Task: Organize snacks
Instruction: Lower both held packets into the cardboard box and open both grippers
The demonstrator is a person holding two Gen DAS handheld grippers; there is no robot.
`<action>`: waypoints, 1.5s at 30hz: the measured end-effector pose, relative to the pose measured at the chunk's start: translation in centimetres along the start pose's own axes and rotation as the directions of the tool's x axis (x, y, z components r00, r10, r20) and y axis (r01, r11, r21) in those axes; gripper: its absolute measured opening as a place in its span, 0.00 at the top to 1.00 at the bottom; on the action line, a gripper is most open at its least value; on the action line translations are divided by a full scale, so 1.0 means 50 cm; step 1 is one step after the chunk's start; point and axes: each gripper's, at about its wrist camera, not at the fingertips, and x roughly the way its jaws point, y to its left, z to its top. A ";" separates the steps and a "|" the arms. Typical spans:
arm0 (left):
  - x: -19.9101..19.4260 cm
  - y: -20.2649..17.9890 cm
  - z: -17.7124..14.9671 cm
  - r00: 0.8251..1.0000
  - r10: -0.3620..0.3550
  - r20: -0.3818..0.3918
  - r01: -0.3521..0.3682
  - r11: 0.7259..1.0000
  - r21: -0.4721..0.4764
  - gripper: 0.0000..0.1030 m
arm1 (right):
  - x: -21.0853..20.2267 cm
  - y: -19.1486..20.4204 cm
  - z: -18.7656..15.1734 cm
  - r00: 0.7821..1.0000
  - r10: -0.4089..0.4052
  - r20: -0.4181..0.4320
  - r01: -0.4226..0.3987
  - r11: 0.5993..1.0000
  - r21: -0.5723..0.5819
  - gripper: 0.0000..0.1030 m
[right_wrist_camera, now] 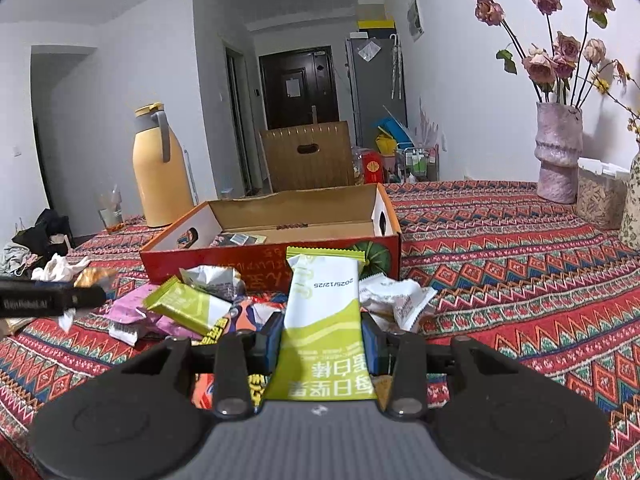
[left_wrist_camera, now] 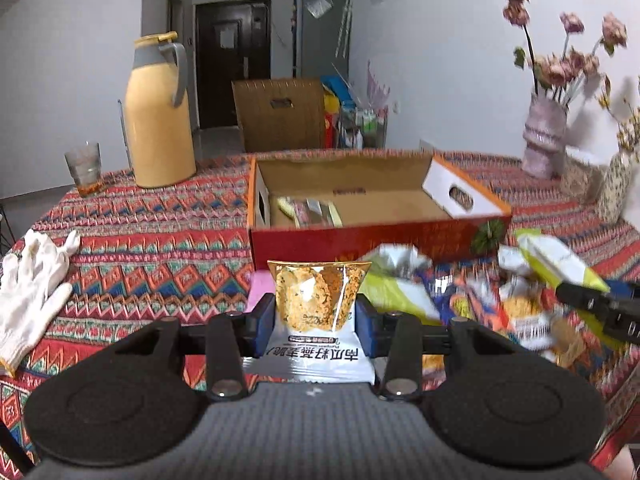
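Note:
My left gripper [left_wrist_camera: 316, 320] is shut on a gold and white cracker packet [left_wrist_camera: 316, 300], held above the tablecloth in front of the open red cardboard box [left_wrist_camera: 360, 240]. My right gripper [right_wrist_camera: 322, 340] is shut on a green and white snack bar packet [right_wrist_camera: 324, 312], held above a pile of loose snack packets [right_wrist_camera: 192, 308] before the same box [right_wrist_camera: 272, 260]. The box holds a few packets at its left end [left_wrist_camera: 308, 210]. The right gripper and its green packet [left_wrist_camera: 560, 264] show at the right of the left wrist view. The left gripper's finger [right_wrist_camera: 48, 300] shows at the left of the right wrist view.
A yellow thermos jug [left_wrist_camera: 158, 116] and a glass [left_wrist_camera: 84, 168] stand at the back left. A white glove [left_wrist_camera: 32, 280] lies at the left. A pink vase of dried roses [right_wrist_camera: 558, 152] and a clear container [right_wrist_camera: 600, 196] stand at the back right. A patterned cloth [right_wrist_camera: 520, 260] covers the table.

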 end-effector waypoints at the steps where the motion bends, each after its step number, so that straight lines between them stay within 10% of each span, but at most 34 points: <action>1: 0.001 0.000 0.008 1.000 -0.002 0.010 0.002 1.000 -0.009 0.59 | 0.002 0.000 0.003 1.000 -0.001 0.004 0.001 1.000 -0.002 0.63; 21: 0.111 -0.003 0.192 0.991 0.055 0.119 -0.041 0.993 -0.112 0.59 | 0.121 0.025 0.171 0.992 0.011 0.127 -0.004 0.999 -0.054 0.63; 45: 0.338 0.008 0.177 0.993 0.111 -0.049 -0.117 0.979 -0.166 0.55 | 0.417 -0.001 0.206 0.994 -0.072 -0.086 0.071 0.997 -0.020 0.61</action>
